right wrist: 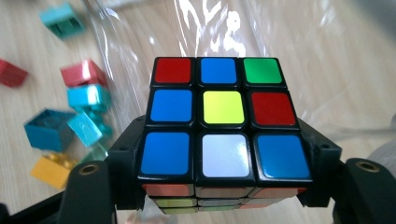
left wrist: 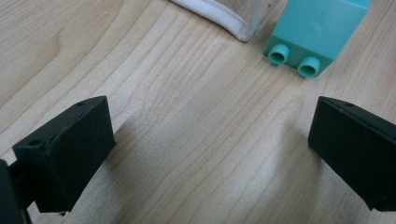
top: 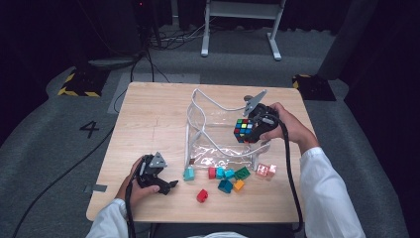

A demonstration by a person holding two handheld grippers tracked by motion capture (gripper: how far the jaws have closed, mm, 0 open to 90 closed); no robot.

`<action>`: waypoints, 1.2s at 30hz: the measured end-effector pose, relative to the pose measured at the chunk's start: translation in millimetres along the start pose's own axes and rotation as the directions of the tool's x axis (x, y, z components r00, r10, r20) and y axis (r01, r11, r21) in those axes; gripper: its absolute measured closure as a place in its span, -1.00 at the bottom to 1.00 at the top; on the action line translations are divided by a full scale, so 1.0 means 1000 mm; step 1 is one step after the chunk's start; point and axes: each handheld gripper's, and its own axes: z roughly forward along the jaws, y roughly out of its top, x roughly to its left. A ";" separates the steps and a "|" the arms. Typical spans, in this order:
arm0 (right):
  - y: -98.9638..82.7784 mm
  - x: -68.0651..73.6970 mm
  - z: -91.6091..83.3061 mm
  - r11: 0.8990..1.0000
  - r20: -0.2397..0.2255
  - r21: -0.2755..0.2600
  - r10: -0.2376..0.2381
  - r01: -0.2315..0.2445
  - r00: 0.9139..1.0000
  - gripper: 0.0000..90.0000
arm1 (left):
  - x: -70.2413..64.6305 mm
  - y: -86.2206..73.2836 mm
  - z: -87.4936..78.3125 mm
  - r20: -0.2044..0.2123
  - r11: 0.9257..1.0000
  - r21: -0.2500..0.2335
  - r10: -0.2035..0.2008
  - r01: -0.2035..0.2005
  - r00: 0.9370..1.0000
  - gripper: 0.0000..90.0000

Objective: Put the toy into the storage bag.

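My right gripper [top: 250,130] is shut on a scrambled puzzle cube [top: 244,130] and holds it above the clear plastic bag [top: 218,126] in the middle of the table. In the right gripper view the cube [right wrist: 223,119] sits between both jaws, with the bag's film [right wrist: 299,42] behind it. My left gripper [top: 166,186] rests near the table's front left with its jaws open and nothing between them. Its view shows bare wood between the fingers [left wrist: 70,149] and a mint-green brick [left wrist: 317,32] lying on its side just ahead, next to the bag's white edge [left wrist: 224,21].
Several loose bricks lie in front of the bag: a mint one [top: 188,173], a red one [top: 202,195], teal [top: 225,186], orange [top: 238,185], green [top: 242,173] and pink ones [top: 265,170]. A white cord [top: 208,99] loops off the bag. The table's front edge [top: 198,219] is close behind the bricks.
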 end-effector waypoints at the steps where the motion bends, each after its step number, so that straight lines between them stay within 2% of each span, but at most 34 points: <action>1: 0.000 0.000 0.000 1.000 0.000 0.000 0.000 0.000 1.000 -0.25 | 0.000 0.000 0.000 0.000 1.000 0.000 0.000 0.000 1.000 -0.99; 2: 0.000 0.000 0.001 1.000 0.002 0.009 0.000 0.000 1.000 -0.25 | 0.000 0.000 0.000 0.000 1.000 0.000 0.000 0.000 1.000 -0.99; 3: -0.001 0.002 0.001 0.999 0.002 0.029 0.029 -0.029 1.000 -0.25 | 0.000 0.000 0.000 0.000 1.000 0.000 0.000 0.000 1.000 -0.99; 4: -0.002 0.001 0.002 0.999 0.001 0.029 0.033 -0.033 0.999 -0.25 | 0.000 0.000 0.000 0.000 1.000 0.000 0.000 0.000 1.000 -0.99; 9: 0.000 0.005 0.003 0.998 0.016 0.056 0.024 -0.024 1.000 -0.25 | 0.000 0.000 0.000 0.000 1.000 0.000 0.000 0.000 1.000 -0.99; 15: -0.001 0.007 0.003 0.998 0.019 0.037 0.047 -0.048 0.999 -0.26 | 0.000 0.000 0.000 0.000 1.000 0.000 0.000 0.000 1.000 -0.99; 17: -0.004 0.008 0.001 0.998 0.025 0.016 0.067 -0.067 0.997 -0.26 | 0.000 0.000 0.000 0.000 1.000 0.000 0.000 0.000 1.000 -0.99; 21: -0.007 0.008 -0.004 0.996 0.031 -0.052 0.071 -0.069 0.997 -0.28 | 0.000 0.000 0.000 0.003 1.000 0.000 -0.003 0.003 1.000 -0.99; 22: -0.010 0.009 -0.008 0.991 0.038 -0.092 0.100 -0.096 0.994 -0.29 | 0.000 0.000 0.000 0.000 1.000 -0.001 0.000 0.000 1.000 -0.99; 25: -0.014 0.010 -0.012 0.987 0.056 -0.111 0.123 -0.117 0.991 -0.29 | 0.000 0.000 0.000 0.000 1.000 -0.002 -0.002 0.002 1.000 -0.99; 26: -0.015 0.011 -0.014 0.984 0.069 -0.129 0.132 -0.122 0.989 -0.28 | 0.000 0.000 0.000 0.001 1.000 0.000 -0.002 0.002 1.000 -0.99; 27: -0.019 0.012 -0.020 0.977 0.091 -0.171 0.145 -0.128 0.985 -0.28 | 0.000 0.000 0.000 0.003 1.000 0.001 -0.003 0.003 1.000 -0.99; 28: -0.019 0.012 -0.020 0.977 0.091 -0.171 0.145 -0.128 0.985 -0.28 | 0.000 0.000 0.000 -0.001 1.000 -0.001 0.000 0.000 1.000 -0.99; 29: -0.021 0.014 -0.023 0.971 0.092 -0.200 0.153 -0.133 0.984 -0.28 | 0.000 0.000 0.000 0.001 1.000 0.000 -0.001 0.001 1.000 -0.99; 31: -0.025 0.019 -0.035 0.952 0.114 -0.269 0.184 -0.148 0.976 -0.30 | 0.000 0.000 0.000 0.002 1.000 0.001 -0.003 0.003 1.000 -0.99; 32: -0.025 0.019 -0.035 0.952 0.114 -0.269 0.184 -0.148 0.976 -0.30 | 0.000 0.000 0.000 0.000 1.000 0.000 0.000 0.000 1.000 -0.99; 33: -0.027 0.020 -0.039 0.946 0.118 -0.290 0.185 -0.144 0.976 -0.32 | 0.000 0.000 0.000 0.000 1.000 0.000 -0.001 0.001 1.000 -0.99; 36: -0.035 0.026 -0.052 0.922 0.132 -0.358 0.208 -0.149 0.969 -0.35 | 0.000 0.000 0.000 0.003 1.000 0.001 -0.003 0.003 1.000 -0.99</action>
